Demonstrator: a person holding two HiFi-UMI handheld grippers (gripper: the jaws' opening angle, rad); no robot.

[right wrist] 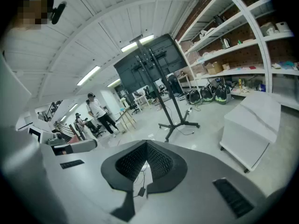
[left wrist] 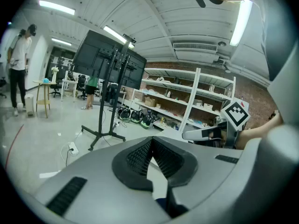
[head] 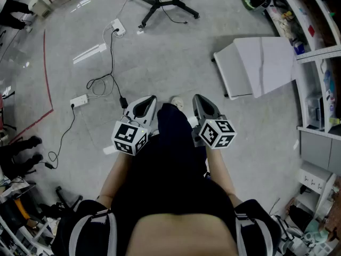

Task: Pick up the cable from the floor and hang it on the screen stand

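Black cable (head: 112, 63) lies untouched at centre left, screen stand (head: 158, 3) at top; left gripper (head: 149, 99) and right gripper (head: 197, 98) hang closed and empty at the waist, seemingly awaiting the approach.

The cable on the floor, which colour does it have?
Black. The cable shows best in the head view, lying loose on the pale grey floor.
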